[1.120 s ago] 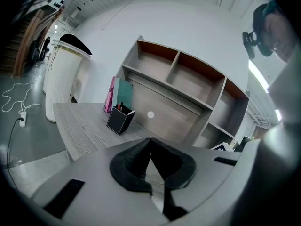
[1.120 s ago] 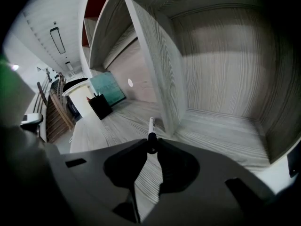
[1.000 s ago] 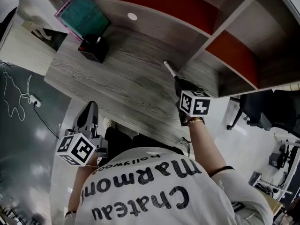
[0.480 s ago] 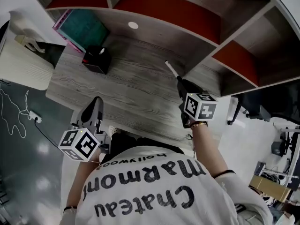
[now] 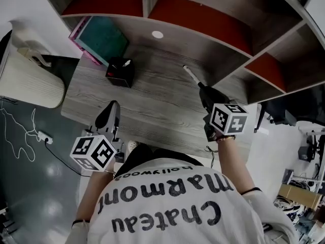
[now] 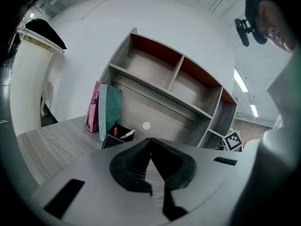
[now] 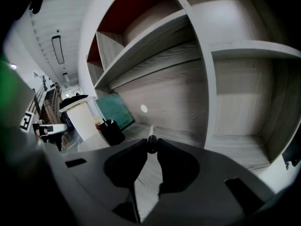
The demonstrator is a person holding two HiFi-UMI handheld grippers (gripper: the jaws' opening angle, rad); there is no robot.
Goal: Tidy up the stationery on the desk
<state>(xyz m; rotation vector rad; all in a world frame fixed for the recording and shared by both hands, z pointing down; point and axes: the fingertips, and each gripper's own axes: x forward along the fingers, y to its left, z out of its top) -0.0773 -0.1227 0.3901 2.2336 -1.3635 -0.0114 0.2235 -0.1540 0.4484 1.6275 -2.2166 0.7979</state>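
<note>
A black pen holder (image 5: pixel 120 71) with a few pens in it stands on the grey wooden desk (image 5: pixel 157 100), left of centre. My right gripper (image 5: pixel 201 87) hovers over the desk's right part, shut on a dark pen (image 5: pixel 191 76) whose white end points away toward the shelf. In the right gripper view the pen (image 7: pixel 151 134) sticks out between the closed jaws of the right gripper (image 7: pixel 151 147), with the pen holder (image 7: pixel 110 132) off to the left. My left gripper (image 5: pixel 114 105) is over the desk's near edge, shut and empty; the left gripper (image 6: pixel 149 141) faces the pen holder (image 6: pixel 117 135).
A teal book (image 5: pixel 104 38) and pink books (image 5: pixel 81 32) lean against the shelf unit (image 5: pixel 203 14) behind the pen holder. A white round sticker (image 5: pixel 157 34) marks the back panel. A cream chair back (image 5: pixel 28 80) stands at the left, beyond the desk edge.
The head view has shifted. My left gripper has come forward over the desk edge, nearer the pen holder. The right gripper still holds the pen in much the same spot.
</note>
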